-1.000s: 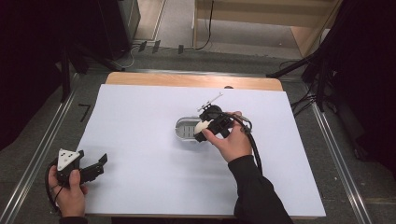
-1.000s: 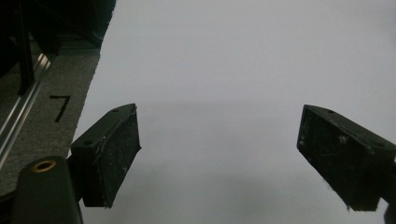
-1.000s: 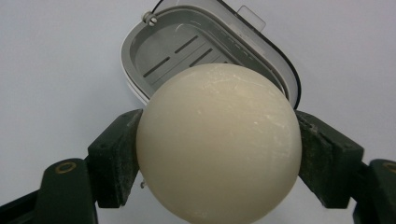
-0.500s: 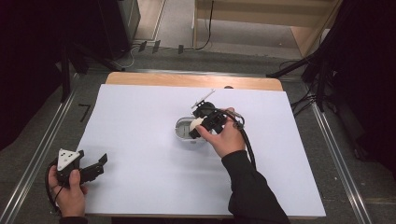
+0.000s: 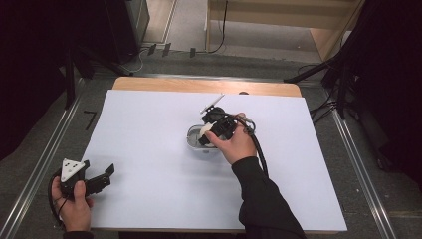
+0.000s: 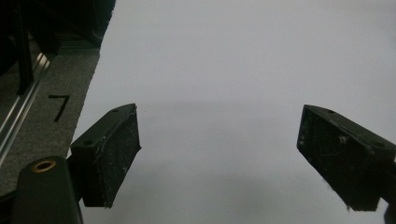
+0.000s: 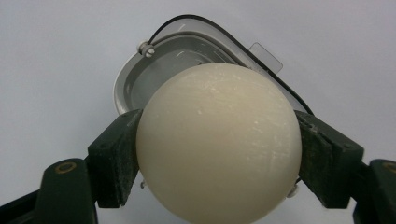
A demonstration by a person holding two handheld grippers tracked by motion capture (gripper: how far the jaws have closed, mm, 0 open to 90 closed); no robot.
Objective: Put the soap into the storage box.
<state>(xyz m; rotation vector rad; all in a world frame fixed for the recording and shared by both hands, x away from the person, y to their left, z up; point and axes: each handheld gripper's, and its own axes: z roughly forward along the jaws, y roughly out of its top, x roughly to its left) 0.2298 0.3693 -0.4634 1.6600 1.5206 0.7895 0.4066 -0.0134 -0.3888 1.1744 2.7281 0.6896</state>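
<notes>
I keep the right tongs (image 7: 217, 154) clamped on the cream ball (image 7: 218, 140) directly above the clear container (image 7: 187, 51) for dropping it in, while my left tongs (image 6: 219, 154) rest apart near the table (image 5: 149, 124) edge, out of the way.

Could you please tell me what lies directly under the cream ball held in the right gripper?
A clear oval container on the white table lies beneath the ball. The ball covers most of its inside, so any contents cannot be seen.

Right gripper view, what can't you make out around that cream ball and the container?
- Clear plastic container: its near half and inside are hidden behind the smooth cream ball in the right claw.
- High view: the ball is too small and partly covered by the claw to tell whether it touches the container.
- Ball's underside: cut off by the bottom edge.
</notes>
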